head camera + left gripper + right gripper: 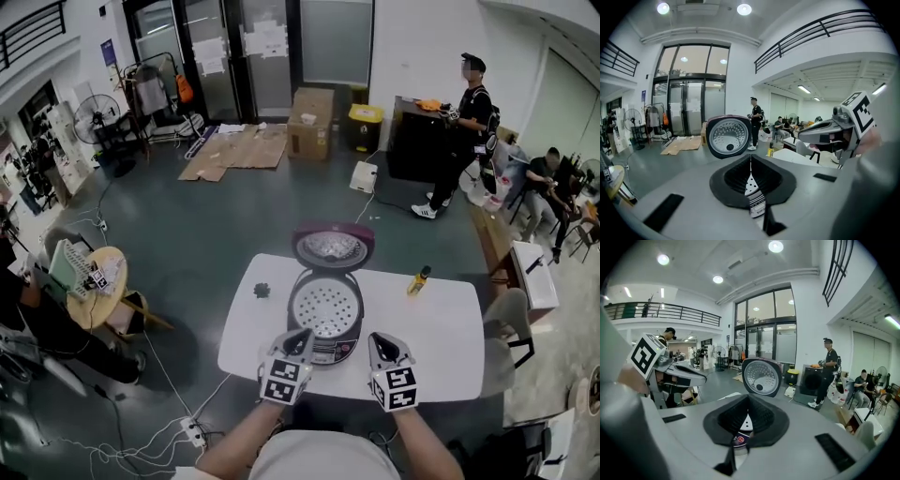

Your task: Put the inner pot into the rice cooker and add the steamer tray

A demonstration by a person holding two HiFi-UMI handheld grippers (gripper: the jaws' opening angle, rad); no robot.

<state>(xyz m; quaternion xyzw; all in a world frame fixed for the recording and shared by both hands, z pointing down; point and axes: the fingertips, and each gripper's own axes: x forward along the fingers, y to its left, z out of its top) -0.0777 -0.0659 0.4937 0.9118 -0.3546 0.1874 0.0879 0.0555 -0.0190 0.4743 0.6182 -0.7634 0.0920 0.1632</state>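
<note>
The open rice cooker (331,351) holds the perforated steamer tray (324,307).

Big hall with a grey floor (234,216).
I see glass doors (230,56), flattened cardboard (239,148) and round ceiling lamps (744,9).

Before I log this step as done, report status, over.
Left gripper, right gripper: shut, empty. Pale perforated steamer tray seated in open maroon rice cooker. Small yellow bottle stands clear.
</note>
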